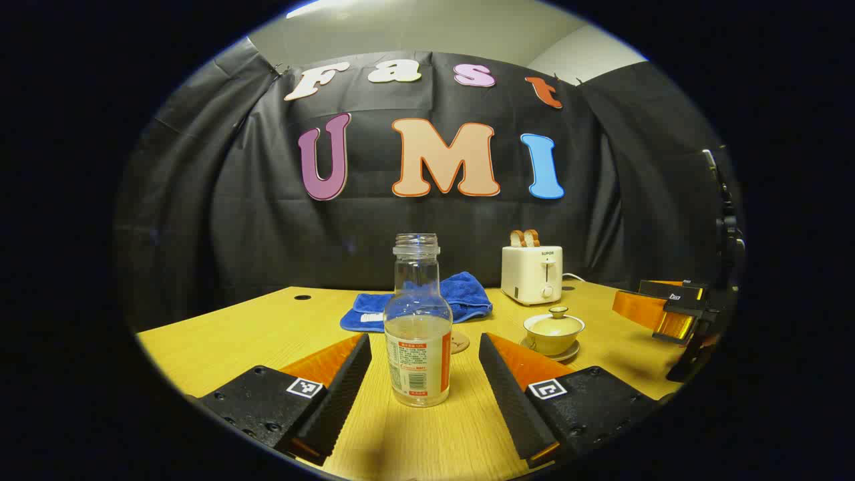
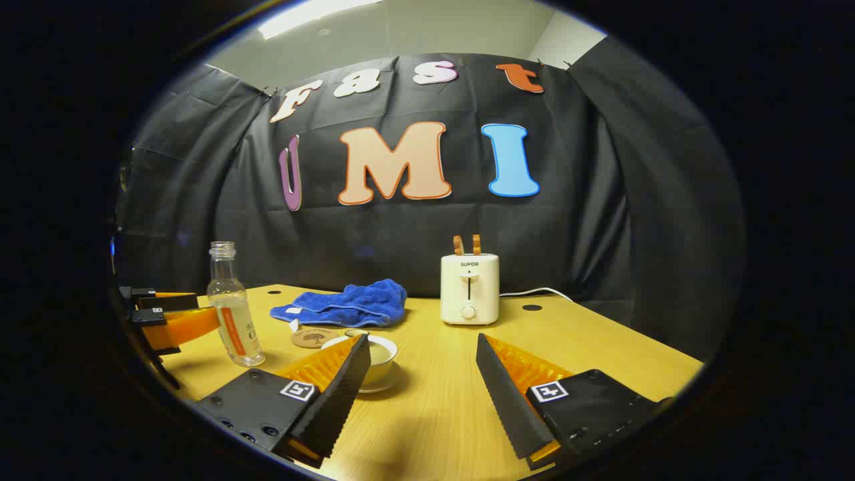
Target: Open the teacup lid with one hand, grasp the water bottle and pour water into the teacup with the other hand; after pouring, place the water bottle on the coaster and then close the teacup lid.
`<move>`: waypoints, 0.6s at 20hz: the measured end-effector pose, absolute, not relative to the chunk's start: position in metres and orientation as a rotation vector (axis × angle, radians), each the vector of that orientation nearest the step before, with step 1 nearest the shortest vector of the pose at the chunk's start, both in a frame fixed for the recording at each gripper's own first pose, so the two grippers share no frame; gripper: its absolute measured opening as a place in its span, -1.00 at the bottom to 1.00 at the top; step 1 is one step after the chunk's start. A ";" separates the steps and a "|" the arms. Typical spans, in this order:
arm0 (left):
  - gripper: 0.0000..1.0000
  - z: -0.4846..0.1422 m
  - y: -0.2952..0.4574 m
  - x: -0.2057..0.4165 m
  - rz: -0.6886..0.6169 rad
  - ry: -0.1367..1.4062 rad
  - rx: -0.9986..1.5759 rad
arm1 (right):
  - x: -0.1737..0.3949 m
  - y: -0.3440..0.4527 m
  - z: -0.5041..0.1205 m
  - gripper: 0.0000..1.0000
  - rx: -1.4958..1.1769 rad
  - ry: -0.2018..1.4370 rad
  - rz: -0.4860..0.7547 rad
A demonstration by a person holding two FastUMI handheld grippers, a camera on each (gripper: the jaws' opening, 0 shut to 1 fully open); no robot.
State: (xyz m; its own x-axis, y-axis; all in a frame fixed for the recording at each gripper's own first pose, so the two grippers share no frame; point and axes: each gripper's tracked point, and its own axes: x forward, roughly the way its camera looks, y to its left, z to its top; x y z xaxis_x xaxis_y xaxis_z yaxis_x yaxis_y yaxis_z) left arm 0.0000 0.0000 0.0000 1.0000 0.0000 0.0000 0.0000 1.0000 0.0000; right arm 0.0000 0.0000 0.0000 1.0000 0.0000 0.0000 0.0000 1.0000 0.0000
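An uncapped water bottle (image 1: 419,334) stands upright on the wooden table (image 1: 234,341) between the wide-open fingers of the left gripper (image 1: 425,364), untouched — the lidded teacup (image 1: 553,331) sits to its right, while the right gripper (image 2: 423,374), also spread and empty, hovers beside the cup, coaster (image 2: 314,337) behind

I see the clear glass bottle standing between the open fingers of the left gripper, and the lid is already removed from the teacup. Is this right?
Not quite. The clear glass bottle does stand between the open fingers of the left gripper, but the lid is still on the pale ceramic teacup. The left gripper view shows it with its knob on top.
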 end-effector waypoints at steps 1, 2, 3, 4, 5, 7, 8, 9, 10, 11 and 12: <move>0.90 -0.001 0.000 -0.001 0.000 0.001 0.000 | 0.000 -0.003 0.000 0.92 -0.001 -0.001 -0.018; 0.89 -0.001 0.000 -0.001 0.000 0.001 0.000 | 0.000 -0.003 0.001 0.99 -0.001 -0.001 -0.022; 0.91 -0.002 0.000 -0.001 0.000 0.000 -0.001 | 0.000 -0.001 0.000 0.92 -0.001 -0.002 -0.018; 0.91 -0.001 0.000 0.000 0.000 0.001 0.000 | 0.000 0.001 0.001 0.99 0.000 -0.001 -0.009; 0.91 -0.001 0.000 0.001 0.000 0.001 -0.001 | 0.000 0.002 0.000 0.99 0.000 0.000 0.001; 0.91 -0.002 0.000 0.001 0.000 0.001 -0.001 | 0.000 0.002 0.000 0.99 0.000 0.000 0.005; 0.91 -0.002 0.000 0.001 0.000 0.000 -0.001 | 0.000 0.002 0.000 1.00 0.000 0.000 0.005; 0.90 -0.002 0.000 0.001 0.000 0.000 -0.001 | 0.000 0.002 0.000 0.99 0.000 0.000 0.005; 0.91 -0.001 0.000 0.000 0.000 0.000 0.000 | 0.000 0.002 0.000 0.99 0.000 0.000 0.005; 0.91 -0.002 0.000 0.000 0.000 -0.001 -0.001 | 0.000 0.002 0.000 1.00 0.000 0.000 0.005; 0.91 -0.002 0.000 0.000 0.000 -0.001 0.000 | 0.000 0.002 0.000 1.00 0.000 0.000 0.005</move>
State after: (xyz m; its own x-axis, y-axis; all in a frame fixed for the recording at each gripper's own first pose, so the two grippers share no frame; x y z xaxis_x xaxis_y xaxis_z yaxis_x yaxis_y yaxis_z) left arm 0.0001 -0.0004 -0.0016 1.0000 -0.0003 0.0006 0.0003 1.0000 -0.0004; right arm 0.0001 0.0020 0.0004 1.0000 0.0054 0.0000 -0.0054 1.0000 0.0005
